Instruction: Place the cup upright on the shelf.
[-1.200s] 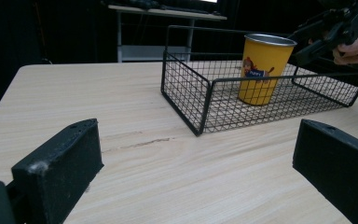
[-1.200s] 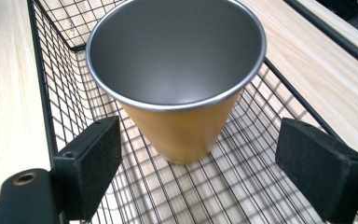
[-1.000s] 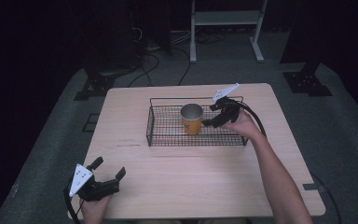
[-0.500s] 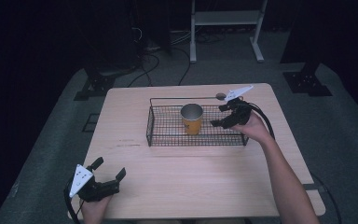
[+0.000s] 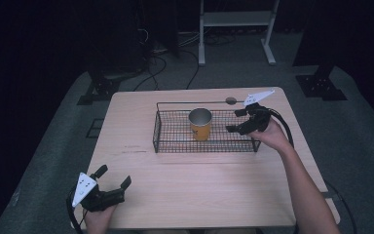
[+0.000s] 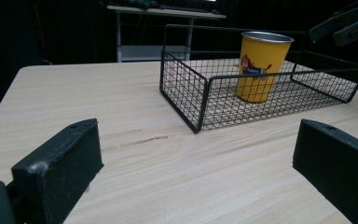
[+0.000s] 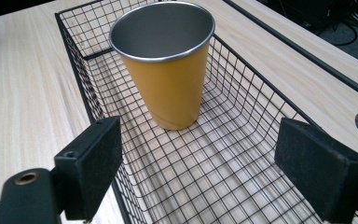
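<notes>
Standing in one wire basket: one yellow cup.

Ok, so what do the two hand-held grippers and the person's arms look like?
Each hand-held gripper is black with two blocky, flat-faced jaws, matte and slightly scuffed. The left hand-held gripper and the right hand-held gripper each carry a pale grey three-cornered plate on top, and a black cable trails from each. The forearms are bare, with no sleeves or gloves in view.

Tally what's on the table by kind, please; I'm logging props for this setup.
Yellow cup: 1
Black wire basket: 1
Hand-held gripper: 2 (left, right)
Total: 4
</notes>
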